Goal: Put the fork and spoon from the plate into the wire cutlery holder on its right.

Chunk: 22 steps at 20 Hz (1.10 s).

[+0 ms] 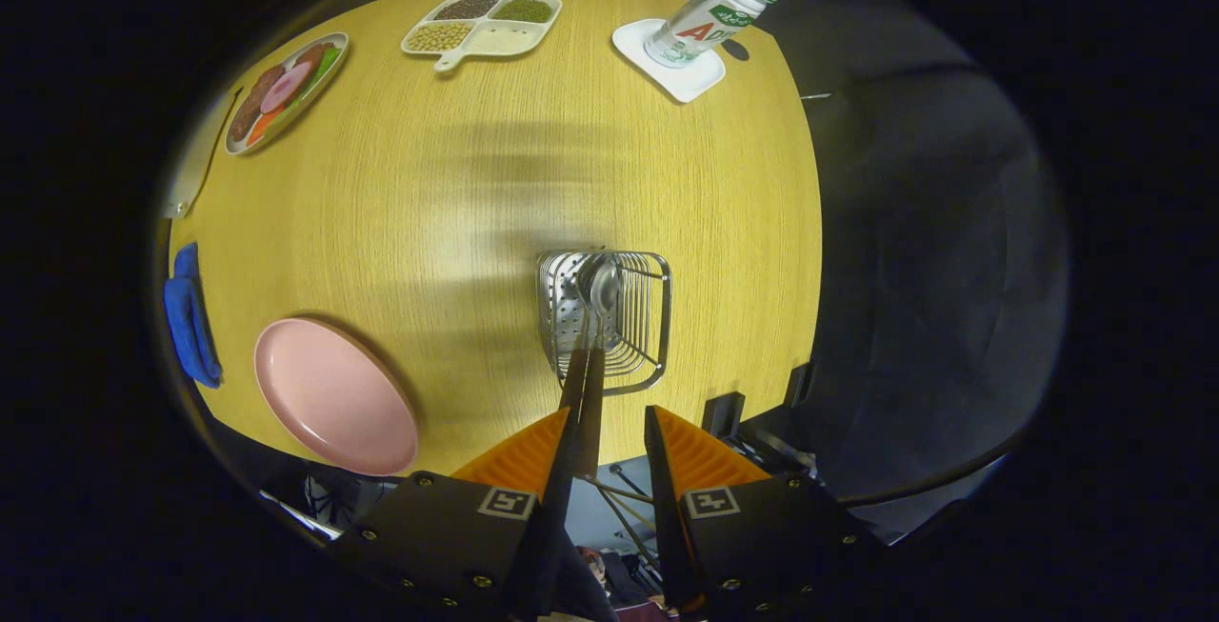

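Gripper fingers stand apart, a dark utensil handle leaning against the left one, so it grips nothing. Just ahead, the spoon lies in the wire cutlery holder near the counter's near edge. To the holder's left sits the bare pink plate. A divided tray, food platter and bottle line the far edge.
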Each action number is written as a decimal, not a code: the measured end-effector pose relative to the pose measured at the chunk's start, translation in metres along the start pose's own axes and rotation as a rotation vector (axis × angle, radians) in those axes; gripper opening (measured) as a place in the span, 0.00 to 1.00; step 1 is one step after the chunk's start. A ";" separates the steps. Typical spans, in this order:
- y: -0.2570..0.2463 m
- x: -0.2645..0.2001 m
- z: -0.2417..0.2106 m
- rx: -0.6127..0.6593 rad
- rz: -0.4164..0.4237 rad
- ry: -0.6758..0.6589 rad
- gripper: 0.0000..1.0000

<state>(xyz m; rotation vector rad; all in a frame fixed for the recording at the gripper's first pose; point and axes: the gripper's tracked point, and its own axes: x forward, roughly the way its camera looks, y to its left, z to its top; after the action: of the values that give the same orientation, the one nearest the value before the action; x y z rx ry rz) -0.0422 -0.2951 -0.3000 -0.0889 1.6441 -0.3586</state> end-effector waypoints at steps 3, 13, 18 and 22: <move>0.004 -0.004 0.009 0.033 0.020 -0.074 0.42; -0.005 -0.068 0.068 0.190 0.034 -0.600 0.42; -0.016 -0.141 0.090 0.312 0.043 -0.934 0.42; -0.018 -0.209 0.085 0.358 0.022 -1.193 0.42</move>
<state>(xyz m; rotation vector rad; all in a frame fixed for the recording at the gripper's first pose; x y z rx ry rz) 0.0615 -0.2717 -0.1005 -0.0034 0.3929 -0.4516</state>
